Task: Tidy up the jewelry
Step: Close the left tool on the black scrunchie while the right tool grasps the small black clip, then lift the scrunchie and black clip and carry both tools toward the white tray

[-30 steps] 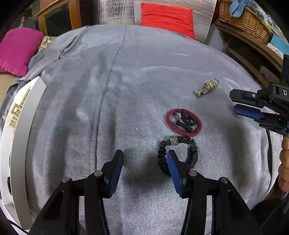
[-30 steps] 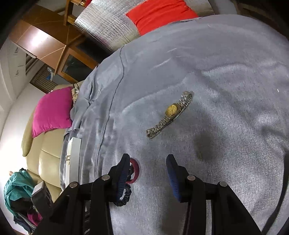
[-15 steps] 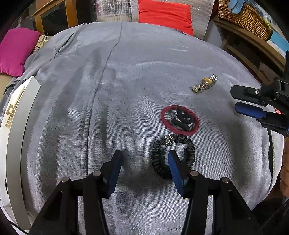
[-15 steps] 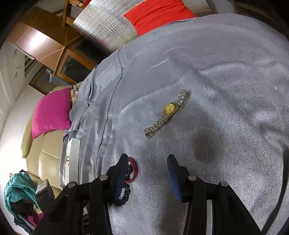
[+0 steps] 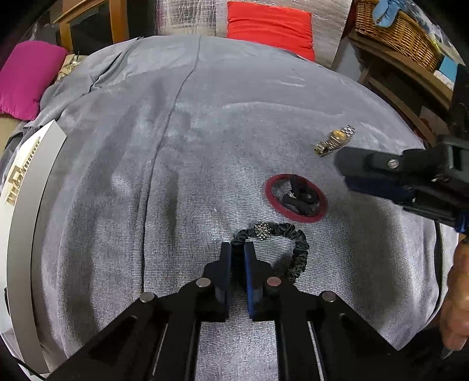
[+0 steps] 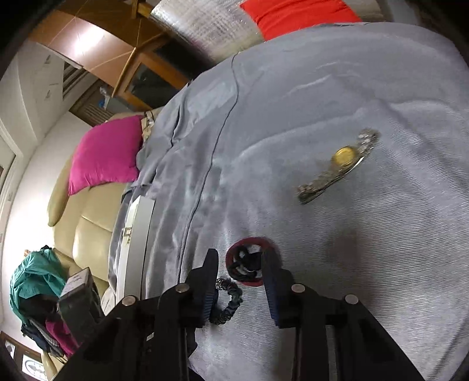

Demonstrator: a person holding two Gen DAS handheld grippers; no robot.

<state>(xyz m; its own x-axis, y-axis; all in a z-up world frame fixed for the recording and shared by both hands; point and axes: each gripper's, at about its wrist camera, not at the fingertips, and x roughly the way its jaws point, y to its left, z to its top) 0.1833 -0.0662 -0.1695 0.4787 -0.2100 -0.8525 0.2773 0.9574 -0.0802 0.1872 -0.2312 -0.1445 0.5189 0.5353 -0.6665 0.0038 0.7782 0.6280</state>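
My left gripper (image 5: 237, 249) is shut on the left side of a black scrunchie (image 5: 296, 246) with a beaded charm, which lies on the grey blanket (image 5: 176, 146). Just beyond it lies a red ring band (image 5: 296, 197) with a black knotted hair tie (image 5: 302, 199) inside. A silver and gold watch (image 5: 334, 140) lies farther right. My right gripper (image 6: 240, 263) is open and hovers over the red band (image 6: 249, 263); it shows at the right of the left wrist view (image 5: 381, 175). The watch (image 6: 340, 167) lies ahead of it and the scrunchie (image 6: 228, 302) is by its left finger.
A white and silver box (image 5: 26, 205) sits at the blanket's left edge. A pink cushion (image 5: 26, 76) lies at the far left, a red cushion (image 5: 269, 29) at the back, a wicker basket (image 5: 395, 26) on a wooden shelf at back right.
My left gripper has closed on the scrunchie's left side. My right gripper has moved left and forward, from near the watch to over the red band.
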